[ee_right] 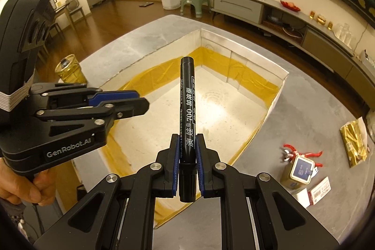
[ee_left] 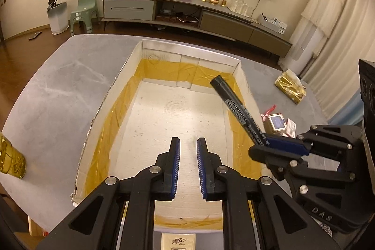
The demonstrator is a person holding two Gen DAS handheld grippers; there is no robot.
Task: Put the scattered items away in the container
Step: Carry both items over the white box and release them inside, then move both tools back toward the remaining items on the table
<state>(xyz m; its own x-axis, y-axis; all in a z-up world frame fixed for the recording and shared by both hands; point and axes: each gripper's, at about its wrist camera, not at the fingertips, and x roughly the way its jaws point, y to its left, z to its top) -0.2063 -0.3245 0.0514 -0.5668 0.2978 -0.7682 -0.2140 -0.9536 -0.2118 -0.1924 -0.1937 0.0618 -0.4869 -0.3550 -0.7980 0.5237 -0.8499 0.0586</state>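
One black marker (ee_right: 187, 114) is clamped near its capped rear end in the right claw (ee_right: 187, 151), and most of its length juts forward, unsupported, over the open container (ee_right: 276, 95). Because it is held so far back, the barrel could pivot between the pads if the claw is jolted. If it is let go too near the right wall (ee_left: 243, 90), it might strike the rim and roll out onto the worktop (ee_left: 58, 90). A collision with the left claw (ee_left: 188, 151) is also possible, since that one hangs just beside it over the same box; its jaws are parted a little and nothing is held between them.

The marker is a slim, rigid black cylinder printed with white characters and "700", its far end flat. Other items are seen well apart on the worktop: a gold packet (ee_right: 354, 147), a small tin (ee_right: 298, 171) and a red-and-white card (ee_right: 320, 190).
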